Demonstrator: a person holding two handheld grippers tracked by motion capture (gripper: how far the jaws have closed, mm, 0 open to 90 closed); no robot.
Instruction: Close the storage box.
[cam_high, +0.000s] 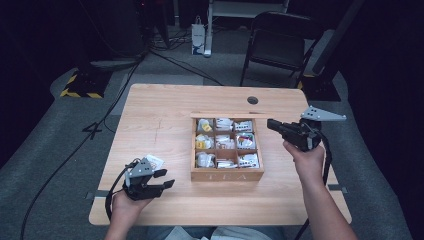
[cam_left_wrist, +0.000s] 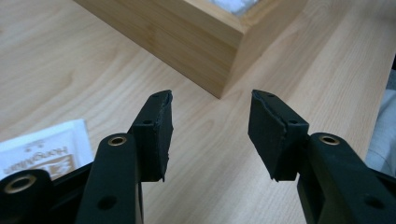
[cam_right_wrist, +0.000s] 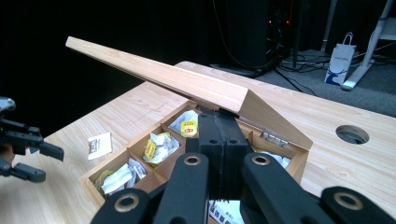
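Note:
A wooden tea box (cam_high: 227, 175) sits at the table's middle, its compartments holding several tea bags (cam_high: 204, 144). Its lid (cam_right_wrist: 163, 77) is raised and tilted. My right gripper (cam_high: 274, 125) is shut with nothing between its jaws, and its tips (cam_right_wrist: 218, 122) sit just under the lid's front edge. My left gripper (cam_high: 165, 178) hovers low near the table's front left, open and empty, with its jaws (cam_left_wrist: 210, 126) pointing at the box's near corner (cam_left_wrist: 219, 70). A single white tea packet (cam_high: 154, 161) lies on the table beside it, also seen at its left jaw (cam_left_wrist: 44, 149).
A round cable hole (cam_high: 252, 100) is in the table's far side. Behind the table stand a folding chair (cam_high: 280, 40) and a paper bag (cam_high: 198, 37), with cables across the floor. Bare wood (cam_high: 155, 120) lies left of the box.

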